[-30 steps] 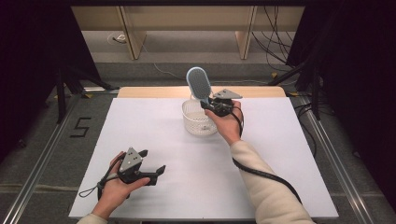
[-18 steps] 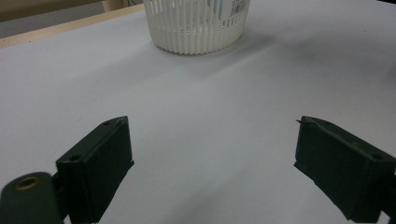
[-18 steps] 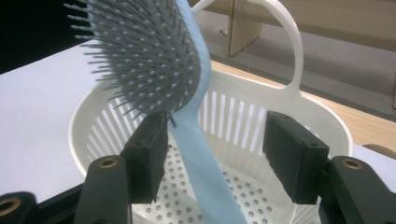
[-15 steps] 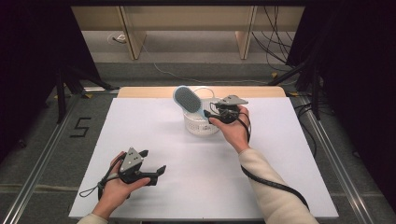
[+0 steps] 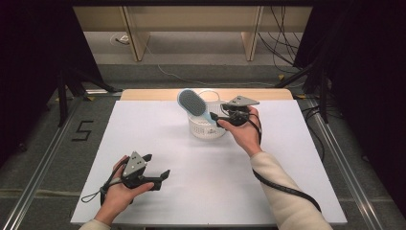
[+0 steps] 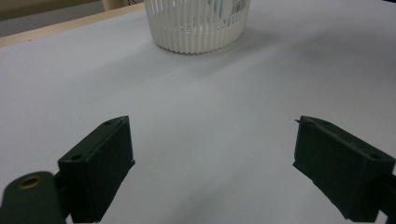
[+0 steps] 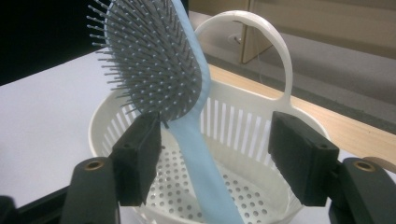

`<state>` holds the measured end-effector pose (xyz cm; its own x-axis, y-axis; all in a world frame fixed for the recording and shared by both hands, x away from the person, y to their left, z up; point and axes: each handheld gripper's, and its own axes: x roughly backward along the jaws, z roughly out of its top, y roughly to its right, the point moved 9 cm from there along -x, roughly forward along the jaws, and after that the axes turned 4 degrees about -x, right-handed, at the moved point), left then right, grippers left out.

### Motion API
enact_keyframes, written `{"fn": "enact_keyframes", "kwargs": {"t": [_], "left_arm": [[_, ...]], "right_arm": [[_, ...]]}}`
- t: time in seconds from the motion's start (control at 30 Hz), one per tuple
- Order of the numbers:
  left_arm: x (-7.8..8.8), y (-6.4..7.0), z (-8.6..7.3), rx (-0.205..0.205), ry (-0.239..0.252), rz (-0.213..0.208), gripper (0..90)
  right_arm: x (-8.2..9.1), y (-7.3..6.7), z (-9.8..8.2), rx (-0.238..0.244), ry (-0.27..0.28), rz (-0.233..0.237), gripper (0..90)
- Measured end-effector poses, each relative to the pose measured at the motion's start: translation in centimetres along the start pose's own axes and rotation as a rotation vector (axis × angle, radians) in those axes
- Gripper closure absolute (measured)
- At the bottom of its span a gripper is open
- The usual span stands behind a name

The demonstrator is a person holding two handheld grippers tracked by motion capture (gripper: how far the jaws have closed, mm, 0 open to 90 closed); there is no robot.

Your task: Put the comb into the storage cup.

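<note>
My right gripper hangs over the white plastic basket at the far middle of the white table, jaws spread apart. A light-blue hairbrush stands tilted in the basket, its handle down inside, its bristled head leaning up and out past the rim; in the right gripper view it lies against one jaw. My left gripper rests low near the front-left, jaws wide, holding nothing.

I see a glossy white plastic basket, a smooth pale-blue plastic hairbrush upper left, matt black jaws.
</note>
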<state>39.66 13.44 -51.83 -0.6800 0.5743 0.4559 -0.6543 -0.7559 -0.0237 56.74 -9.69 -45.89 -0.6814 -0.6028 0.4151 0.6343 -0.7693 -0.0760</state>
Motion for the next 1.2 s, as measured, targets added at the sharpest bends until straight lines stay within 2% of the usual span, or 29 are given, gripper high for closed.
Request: {"fn": "enact_keyframes", "kwargs": {"t": [0.17,0.33,0.47,0.57,1.0,1.2], "left_arm": [[0.0,0.0,0.0,0.0,0.001,-0.001,11.0],[0.0,0.1,0.0,0.0,0.0,-0.001,11.0],[0.0,0.1,0.0,0.0,-0.001,-0.002,10.9],[0.0,0.1,0.0,-0.001,-0.001,-0.002,11.0],[-0.1,0.1,0.0,0.0,-0.002,-0.001,11.0],[-0.1,0.1,0.0,0.001,-0.001,0.0,11.0]], "right_arm": [[0.6,0.2,-0.3,0.017,-0.032,0.007,31.5],[1.3,0.4,-0.3,0.041,-0.041,0.017,28.8],[1.8,0.4,-0.4,0.036,-0.048,0.036,26.9],[2.1,0.5,-0.7,0.056,-0.061,0.04,26.1],[3.5,0.6,-2.1,0.038,-0.055,0.062,25.3],[4.2,0.3,-2.7,0.031,-0.045,0.092,23.7]]}}
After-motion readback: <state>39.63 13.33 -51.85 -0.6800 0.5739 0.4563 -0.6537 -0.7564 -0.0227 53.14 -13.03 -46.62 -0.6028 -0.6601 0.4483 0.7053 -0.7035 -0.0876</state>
